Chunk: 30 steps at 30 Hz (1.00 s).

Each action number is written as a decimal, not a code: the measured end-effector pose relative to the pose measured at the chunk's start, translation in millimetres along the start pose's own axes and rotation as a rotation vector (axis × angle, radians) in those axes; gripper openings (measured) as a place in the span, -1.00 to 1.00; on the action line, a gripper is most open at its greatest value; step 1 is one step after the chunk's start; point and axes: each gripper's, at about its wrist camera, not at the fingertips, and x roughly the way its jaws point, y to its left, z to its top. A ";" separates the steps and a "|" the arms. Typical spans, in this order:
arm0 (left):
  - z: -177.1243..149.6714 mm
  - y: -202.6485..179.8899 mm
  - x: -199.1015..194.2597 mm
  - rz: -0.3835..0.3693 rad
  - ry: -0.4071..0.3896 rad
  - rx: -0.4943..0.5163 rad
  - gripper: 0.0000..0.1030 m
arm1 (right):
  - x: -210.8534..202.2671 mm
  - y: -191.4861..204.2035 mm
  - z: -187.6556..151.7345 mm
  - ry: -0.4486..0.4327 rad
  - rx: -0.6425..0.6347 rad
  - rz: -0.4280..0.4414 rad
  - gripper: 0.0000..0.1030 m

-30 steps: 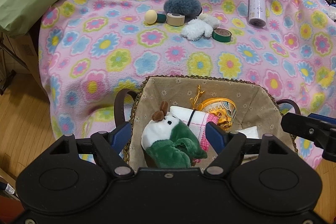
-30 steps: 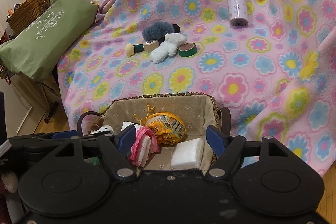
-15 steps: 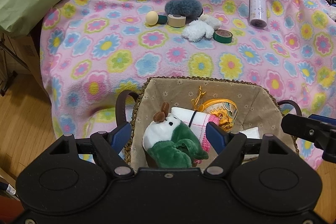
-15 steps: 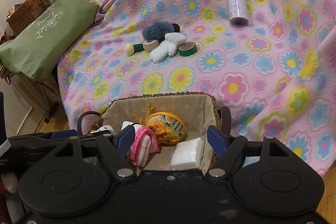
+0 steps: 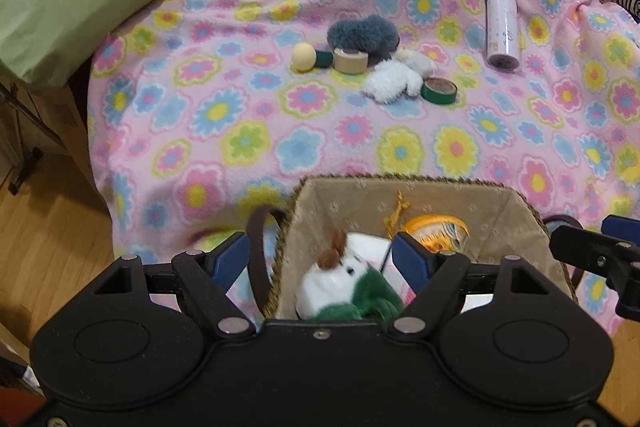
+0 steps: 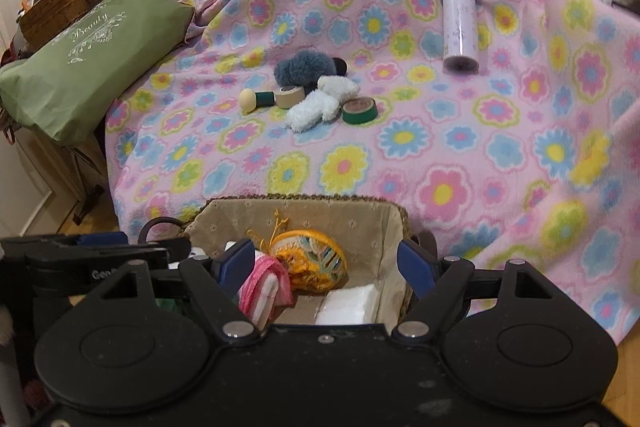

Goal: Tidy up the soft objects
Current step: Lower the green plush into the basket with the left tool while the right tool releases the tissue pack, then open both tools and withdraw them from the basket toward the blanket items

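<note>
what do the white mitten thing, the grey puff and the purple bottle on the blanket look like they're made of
White mitten-shaped thing: fluffy plush or fleece, by its shaggy matte pile. Grey puff: soft long-pile yarn or faux fur, fuzzy edge, no sheen. Purple bottle: probably hard plastic or coated metal, smooth with a light gloss; which one cannot be told. Flowered blanket: matte fleece.

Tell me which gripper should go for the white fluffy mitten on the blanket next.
Probably the right gripper: its jaws, just opened wider, are empty, and the white fluffy mitten lies nearly straight ahead. The left gripper, also open, hangs over the basket above the plush toy, with the mitten off to its right.
</note>
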 end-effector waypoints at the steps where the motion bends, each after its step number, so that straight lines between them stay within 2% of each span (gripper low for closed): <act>1: 3.7 1.5 -0.3 0.003 -0.007 0.005 0.44 | 0.7 -0.6 2.9 -0.004 -0.006 -0.001 0.53; 13: 53.6 11.5 15.4 0.080 -0.088 0.079 0.47 | 22.9 -15.0 56.7 -0.089 -0.019 -0.064 0.65; 17: 68.1 11.8 26.4 0.093 -0.116 0.104 0.64 | 39.8 -17.5 72.9 -0.088 -0.032 -0.086 0.68; 22: 87.8 13.9 44.8 0.079 -0.139 0.115 0.64 | 64.3 -21.1 90.7 -0.091 -0.026 -0.101 0.75; 24: 93.9 15.5 52.9 0.074 -0.145 0.115 0.65 | 72.8 -21.2 94.9 -0.093 -0.025 -0.099 0.83; 30: 106.8 16.2 81.2 0.092 -0.155 0.127 0.65 | 101.0 -20.8 106.0 -0.086 -0.055 -0.118 0.89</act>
